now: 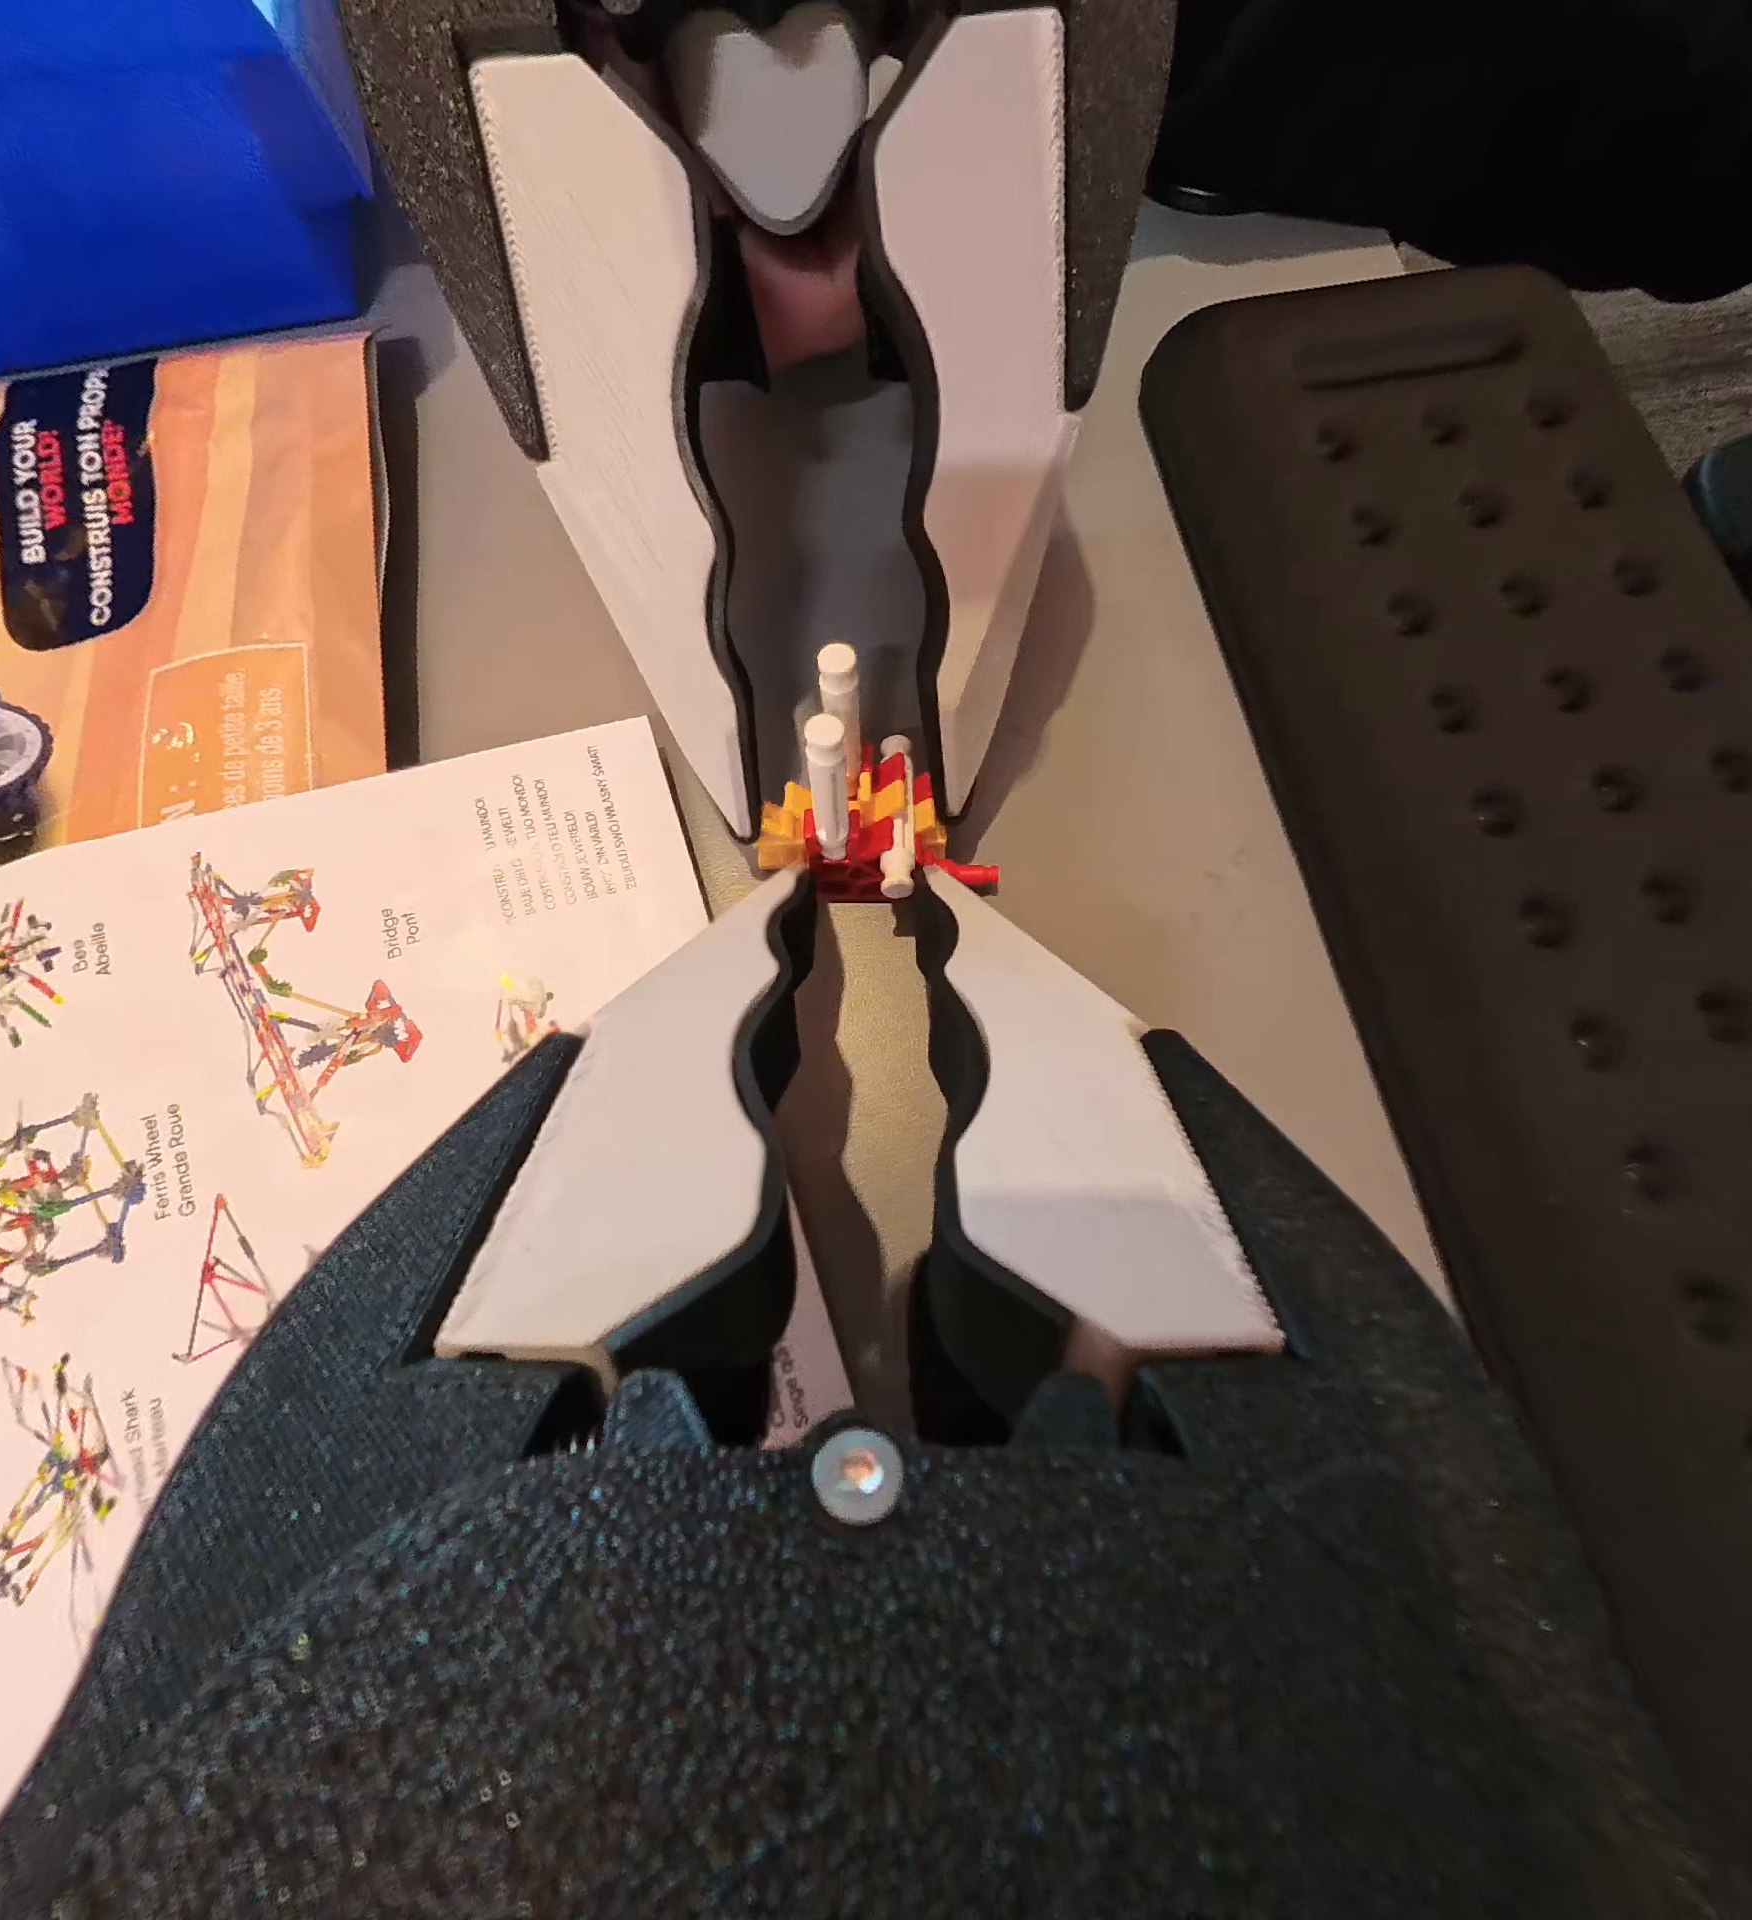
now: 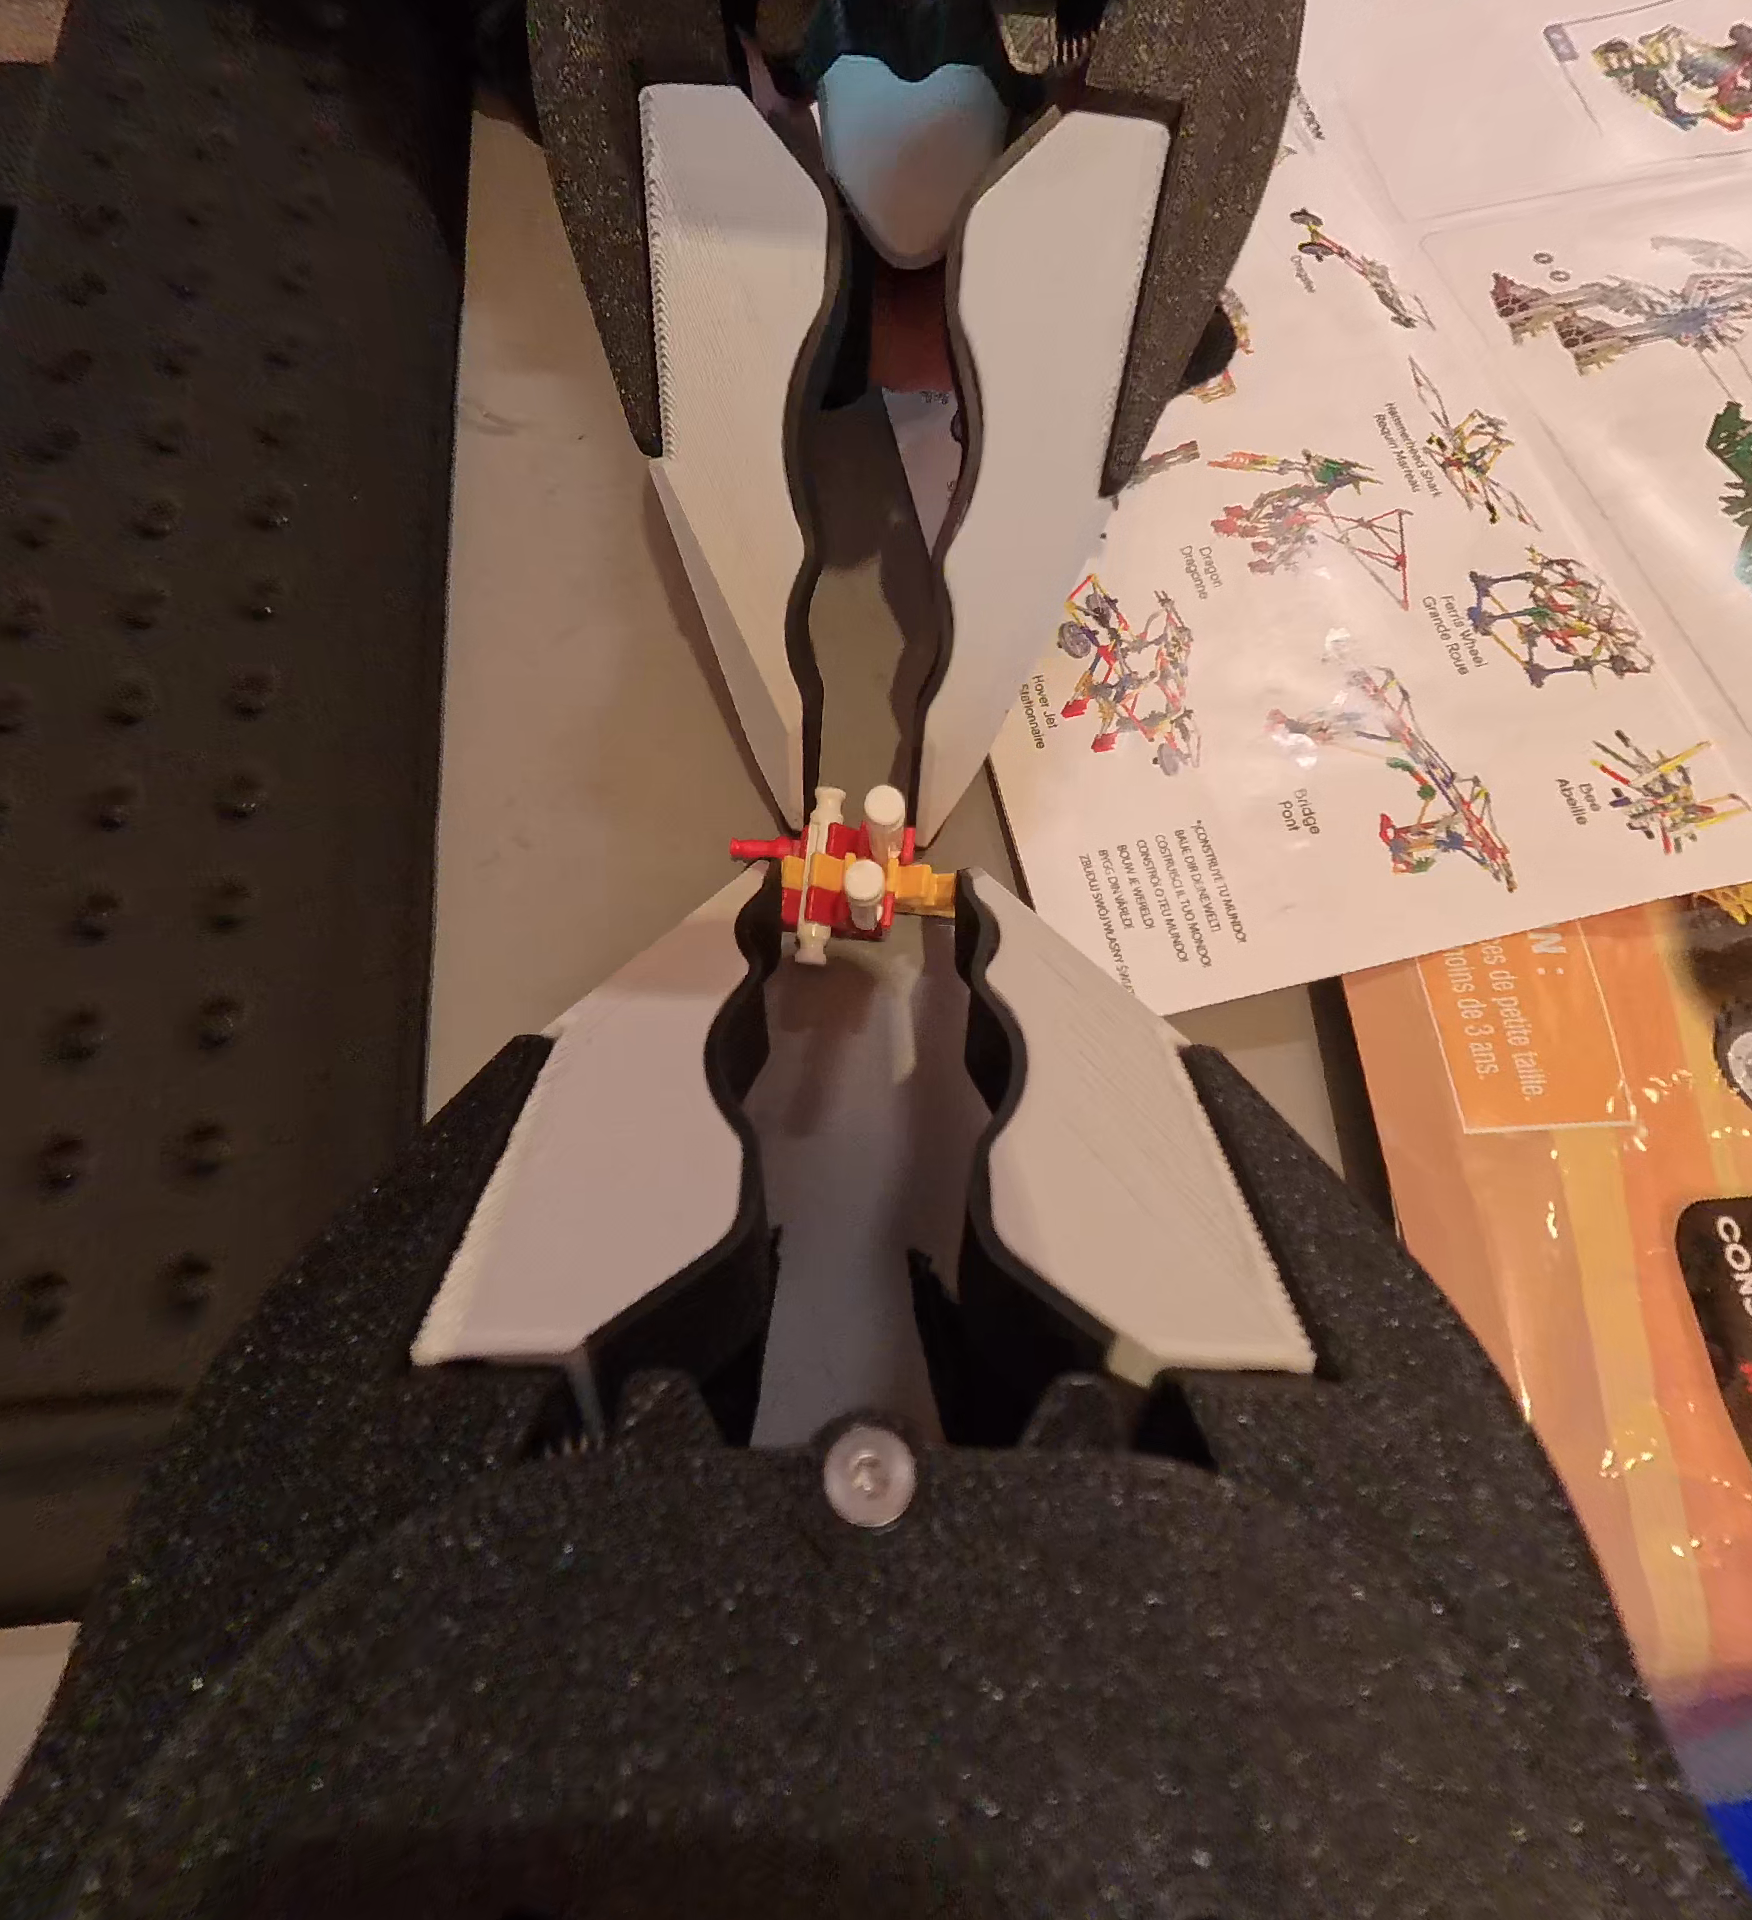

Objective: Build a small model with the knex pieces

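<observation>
A small build of red and yellow connectors with short white rods (image 1: 856,831) hangs between my two grippers, which meet tip to tip above the beige table (image 1: 1111,831). My left gripper (image 1: 867,888) comes from the bottom of the left wrist view and is shut on the red connector end. My right gripper (image 1: 851,821) comes from the top there. In the right wrist view, my right gripper (image 2: 861,894) is shut on the build (image 2: 846,878) at its red and yellow connectors, and the left gripper (image 2: 861,826) faces it. Two white rods stand up from the build.
A printed instruction sheet (image 1: 280,1018) lies beside the grippers, also in the right wrist view (image 2: 1474,520). An orange toy box (image 1: 176,582) and a blue box (image 1: 124,156) sit past it. A black dimpled pad (image 1: 1526,831) lies on the other side (image 2: 176,623). The tips of both grippers are at nearly the same place.
</observation>
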Tool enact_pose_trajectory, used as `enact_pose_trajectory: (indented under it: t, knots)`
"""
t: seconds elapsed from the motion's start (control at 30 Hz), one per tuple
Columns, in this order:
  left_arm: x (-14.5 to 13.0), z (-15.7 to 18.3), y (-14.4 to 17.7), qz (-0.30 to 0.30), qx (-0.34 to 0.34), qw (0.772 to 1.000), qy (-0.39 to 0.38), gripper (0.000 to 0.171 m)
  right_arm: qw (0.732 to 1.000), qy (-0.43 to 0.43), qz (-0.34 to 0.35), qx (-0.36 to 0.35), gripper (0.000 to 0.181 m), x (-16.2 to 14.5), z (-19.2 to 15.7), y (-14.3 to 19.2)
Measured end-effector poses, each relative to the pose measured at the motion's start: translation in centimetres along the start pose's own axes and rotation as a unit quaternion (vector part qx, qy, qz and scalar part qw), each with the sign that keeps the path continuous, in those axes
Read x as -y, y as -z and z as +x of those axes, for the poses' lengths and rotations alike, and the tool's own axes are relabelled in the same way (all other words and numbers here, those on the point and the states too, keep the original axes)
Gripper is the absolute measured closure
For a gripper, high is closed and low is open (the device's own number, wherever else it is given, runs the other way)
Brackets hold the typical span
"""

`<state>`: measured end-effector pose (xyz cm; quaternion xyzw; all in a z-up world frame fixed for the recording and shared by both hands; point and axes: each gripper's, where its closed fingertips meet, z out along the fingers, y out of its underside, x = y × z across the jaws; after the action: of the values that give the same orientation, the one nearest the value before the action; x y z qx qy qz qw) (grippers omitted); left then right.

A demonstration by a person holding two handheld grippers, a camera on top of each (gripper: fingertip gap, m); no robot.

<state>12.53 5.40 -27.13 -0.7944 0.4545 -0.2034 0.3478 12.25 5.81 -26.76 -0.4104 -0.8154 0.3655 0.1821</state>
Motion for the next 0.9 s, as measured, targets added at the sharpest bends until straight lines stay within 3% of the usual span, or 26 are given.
enact_pose_trajectory:
  t: [0.3, 0.43, 0.9]
  knots:
    - [-0.09, 0.12, -0.05, -0.013, -0.02, 0.999, 0.045, 0.158, 1.0, 0.0, -0.001, -0.001, 0.149, 0.05, -0.06, -0.07]
    - [-0.19, 0.28, -0.02, -0.023, -0.014, 0.999, 0.026, 0.169, 1.0, -0.009, 0.0, -0.009, 0.148, -0.01, 0.3, 0.07]
    - [-0.3, 0.14, -0.14, -0.025, -0.004, 1.0, 0.0, 0.17, 0.999, -0.036, 0.007, 0.001, 0.147, 0.0, 0.41, 0.25]
